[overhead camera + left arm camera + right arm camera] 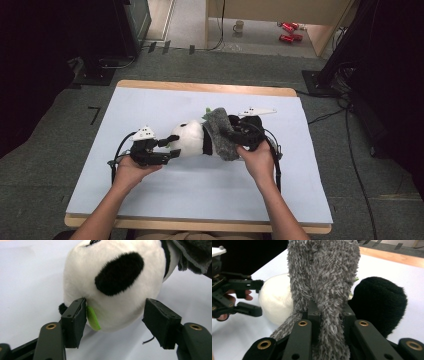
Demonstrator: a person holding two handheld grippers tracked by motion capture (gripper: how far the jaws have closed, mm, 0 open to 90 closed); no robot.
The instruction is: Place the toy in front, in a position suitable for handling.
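**Grey cloth drawn over a toy panda**

The surface [150,200] is covered in pale blue. At its middle the panda [187,138] is laid. The grey cloth [322,277] is clenched by the right hand-held gripper [328,312], presumably to dress the toy. The left hand-held gripper [115,317] is released around the head.

**Panda plush and grey fuzzy cloth, mid-frame on the table**

Panda plush [189,138] lies on its side at centre of the high view, on the pale blue table surface, white round head pointing to frame left, black limb toward frame right. In the left gripper view the head takes up the upper centre: white fur, one oval black patch, a small green tag at its lower left edge. Grey fuzzy cloth [221,134] is draped over the plush's body, just right of the head, running from upper to lower across it. In the right gripper view it stands up as a shaggy grey strip at frame centre, black plush limb to its right, white head behind at left.
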